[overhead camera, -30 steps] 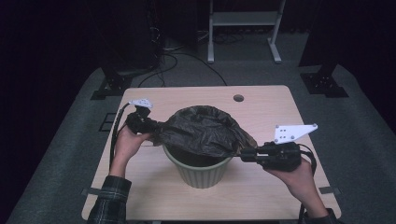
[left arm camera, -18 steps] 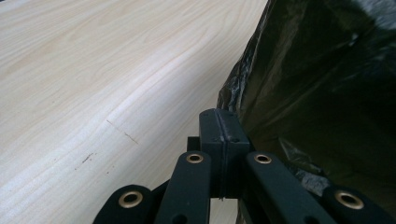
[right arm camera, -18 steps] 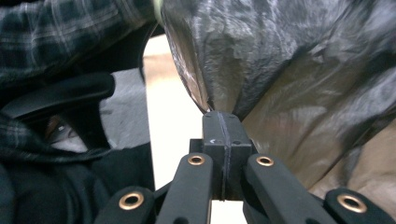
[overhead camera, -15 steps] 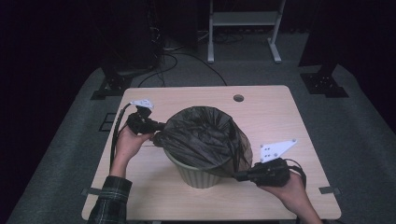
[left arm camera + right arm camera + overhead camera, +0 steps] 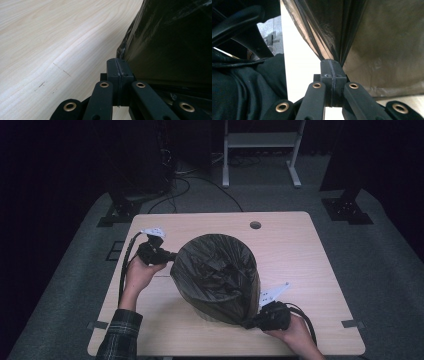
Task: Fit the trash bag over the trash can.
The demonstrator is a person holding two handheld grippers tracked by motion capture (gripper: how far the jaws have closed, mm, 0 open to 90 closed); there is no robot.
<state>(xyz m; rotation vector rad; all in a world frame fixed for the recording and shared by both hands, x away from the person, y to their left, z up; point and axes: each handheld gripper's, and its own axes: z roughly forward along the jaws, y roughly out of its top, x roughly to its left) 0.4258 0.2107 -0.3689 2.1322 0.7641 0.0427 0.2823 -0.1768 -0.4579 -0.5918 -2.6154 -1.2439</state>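
Observation:
A black trash bag (image 5: 217, 275) covers a round bin standing mid-table and hides its near side. My left gripper (image 5: 170, 256) is at the bag's left edge, shut on a pinch of the film; in the left gripper view the closed jaws (image 5: 117, 65) meet the bag (image 5: 170, 37) just above the wooden table (image 5: 50, 37). My right gripper (image 5: 248, 323) sits low at the bin's front right, shut on the bag's hem. In the right gripper view, stretched pleats of the bag (image 5: 374, 37) run into the closed tips (image 5: 332, 65).
The table (image 5: 300, 250) has a round cable hole (image 5: 255, 225) near its back edge. My right hand is close to the front edge. On the floor behind stand a white metal frame (image 5: 260, 150), dark stand feet (image 5: 347, 210) and cables (image 5: 190, 185).
My right gripper has dropped down and toward the front edge, drawing the bag's hem down over the bin's side, so the green wall is now covered. The left gripper has stayed put.

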